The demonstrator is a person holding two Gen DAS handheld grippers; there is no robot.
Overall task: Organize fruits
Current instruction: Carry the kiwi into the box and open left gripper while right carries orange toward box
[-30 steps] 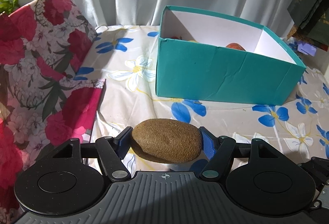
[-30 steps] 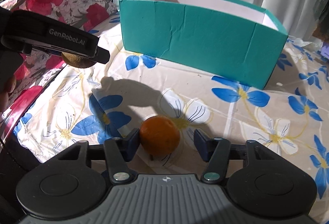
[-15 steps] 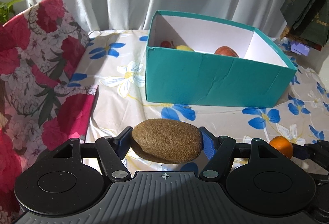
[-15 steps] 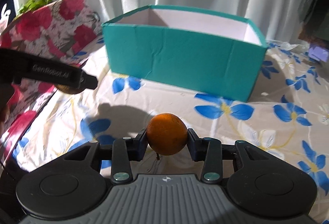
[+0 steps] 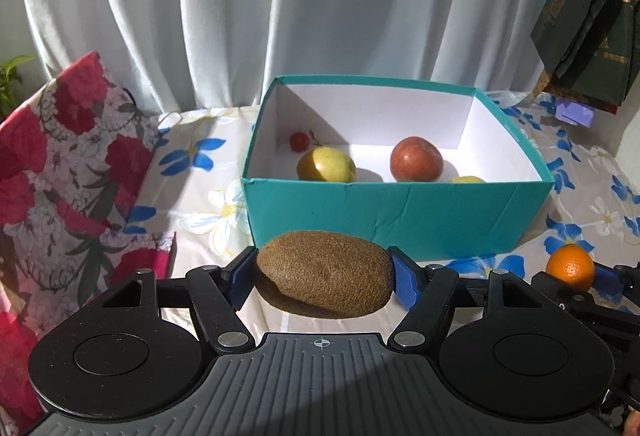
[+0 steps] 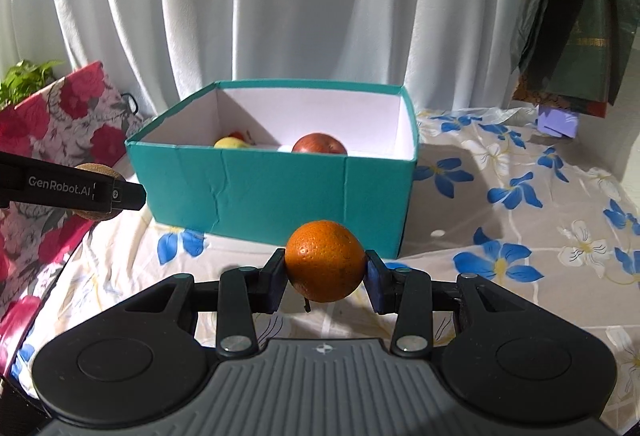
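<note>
Before the teal box [image 5: 400, 216], both tongs grip fruit, clear of its rim.

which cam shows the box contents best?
Left wrist: it looks down into the teal box, showing a yellow apple, red apple, cherry tomato and another yellow fruit. In the right wrist view, the front wall hides most of them.
</note>
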